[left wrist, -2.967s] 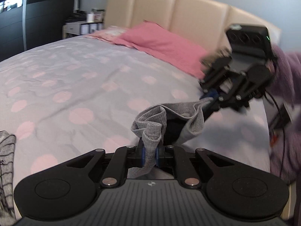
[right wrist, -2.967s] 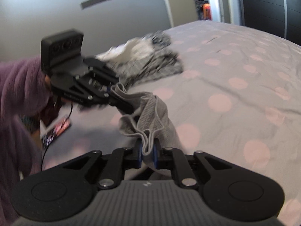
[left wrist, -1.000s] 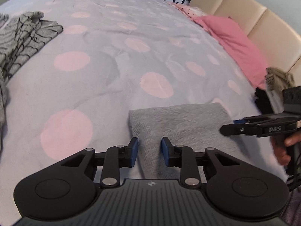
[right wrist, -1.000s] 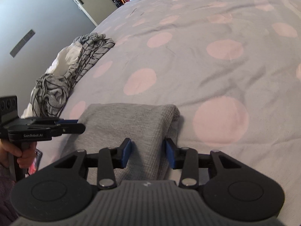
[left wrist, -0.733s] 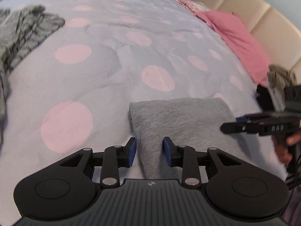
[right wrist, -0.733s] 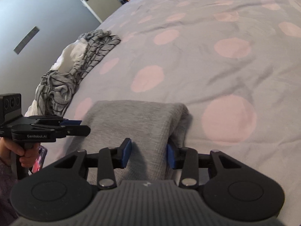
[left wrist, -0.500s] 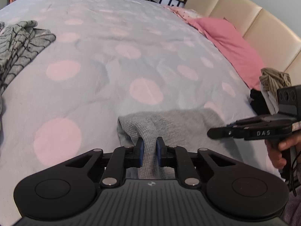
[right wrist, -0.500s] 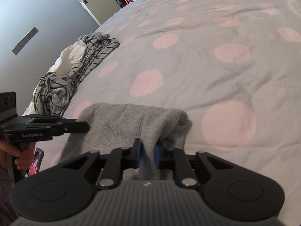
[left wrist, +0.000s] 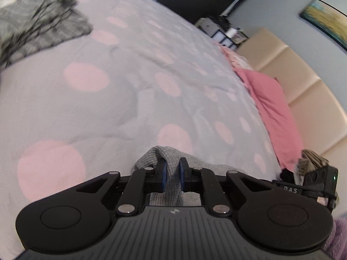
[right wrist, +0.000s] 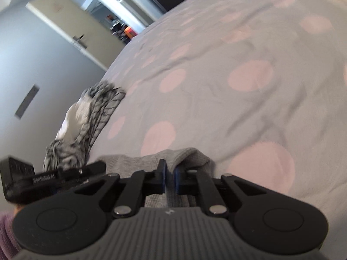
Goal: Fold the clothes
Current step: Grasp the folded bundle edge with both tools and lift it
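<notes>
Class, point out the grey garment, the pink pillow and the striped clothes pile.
Grey garment (left wrist: pixel 171 186): left wrist view, fold between the fingers.
Pink pillow (left wrist: pixel 273 104): left wrist view, its middle.
Striped clothes pile (right wrist: pixel 86 125): right wrist view, its middle.

The bed (left wrist: pixel 91 112) surface ahead of both grippers lies open. A striped clothes heap (right wrist: pixel 86 125) blocks the left edge; a pink pillow (left wrist: pixel 273 108) and the headboard (left wrist: pixel 303 82) bound the right.

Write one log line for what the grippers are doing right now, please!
step: fold | left gripper: shut on grey cloth | right gripper: shut on grey cloth | cloth: on bed, pinched edges bunched up
</notes>
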### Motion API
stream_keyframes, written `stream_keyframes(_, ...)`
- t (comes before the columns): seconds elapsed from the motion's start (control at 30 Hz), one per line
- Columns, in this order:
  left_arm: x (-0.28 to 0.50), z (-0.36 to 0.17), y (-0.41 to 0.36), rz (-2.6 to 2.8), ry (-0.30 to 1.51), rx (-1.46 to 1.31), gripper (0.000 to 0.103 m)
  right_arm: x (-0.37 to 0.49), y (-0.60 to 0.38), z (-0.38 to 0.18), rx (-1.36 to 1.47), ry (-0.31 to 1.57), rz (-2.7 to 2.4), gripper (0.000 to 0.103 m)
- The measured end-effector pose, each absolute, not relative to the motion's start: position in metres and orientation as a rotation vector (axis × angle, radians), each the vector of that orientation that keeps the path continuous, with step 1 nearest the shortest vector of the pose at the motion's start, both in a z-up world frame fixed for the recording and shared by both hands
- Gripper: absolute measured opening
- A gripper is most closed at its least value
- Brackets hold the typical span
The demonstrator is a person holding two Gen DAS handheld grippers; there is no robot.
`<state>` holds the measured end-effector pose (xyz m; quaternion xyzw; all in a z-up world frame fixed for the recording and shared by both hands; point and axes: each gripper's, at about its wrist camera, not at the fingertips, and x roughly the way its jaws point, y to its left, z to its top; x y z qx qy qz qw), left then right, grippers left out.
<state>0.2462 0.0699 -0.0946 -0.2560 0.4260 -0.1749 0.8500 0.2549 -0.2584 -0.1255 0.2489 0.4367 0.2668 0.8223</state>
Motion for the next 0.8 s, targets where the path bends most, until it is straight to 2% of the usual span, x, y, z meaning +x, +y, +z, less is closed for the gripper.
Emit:
stream_keyframes(0.1, 0.246, -0.104, 0.071, -0.356, 0.908, -0.533, 0.01, 0.255, -0.258, -0.135, 0.537, 0.95, 0.55, 0.011)
stream_keyframes(0.17, 0.245, -0.1, 0.071, -0.357, 0.91, -0.531, 0.012, 0.255, -0.257, -0.133, 0.543, 0.959, 0.546, 0.017)
stream_keyframes(0.2, 0.244, -0.097, 0.071, -0.356, 0.913, -0.526, 0.013, 0.255, -0.257, -0.13, 0.538, 0.962, 0.549, 0.023)
stream_keyframes(0.23, 0.242, -0.094, 0.07, -0.352, 0.919, -0.514, 0.018, 0.253, -0.256, -0.125, 0.524, 0.958, 0.55, 0.032)
stream_keyframes(0.3, 0.234, -0.085, 0.07, -0.338, 0.917, -0.489, 0.026, 0.247, -0.255, -0.115, 0.487, 0.954, 0.556, 0.035)
stream_keyframes(0.37, 0.223, -0.077, 0.07, -0.324, 0.903, -0.462, 0.04, 0.238, -0.254, -0.107, 0.45, 0.954, 0.555, 0.036)
stream_keyframes(0.43, 0.211, -0.073, 0.069, -0.307, 0.907, -0.427, 0.043, 0.227, -0.254, -0.103, 0.412, 0.962, 0.542, 0.039)
stream_keyframes(0.53, 0.19, -0.074, 0.069, -0.296, 0.928, -0.385, 0.043, 0.209, -0.261, -0.104, 0.394, 0.977, 0.516, 0.046)
stream_keyframes(0.63, 0.171, -0.079, 0.072, -0.307, 0.943, -0.422, 0.042, 0.191, -0.271, -0.108, 0.409, 0.984, 0.508, 0.044)
stream_keyframes(0.67, 0.165, -0.079, 0.072, -0.303, 0.941, -0.426, 0.035, 0.185, -0.273, -0.108, 0.412, 0.982, 0.509, 0.04)
stream_keyframes(0.73, 0.155, -0.078, 0.071, -0.29, 0.917, -0.423, 0.022, 0.175, -0.273, -0.108, 0.417, 0.978, 0.515, 0.02)
stream_keyframes(0.8, 0.149, -0.073, 0.07, -0.289, 0.889, -0.432, 0.012, 0.169, -0.273, -0.106, 0.428, 0.983, 0.518, 0.017)
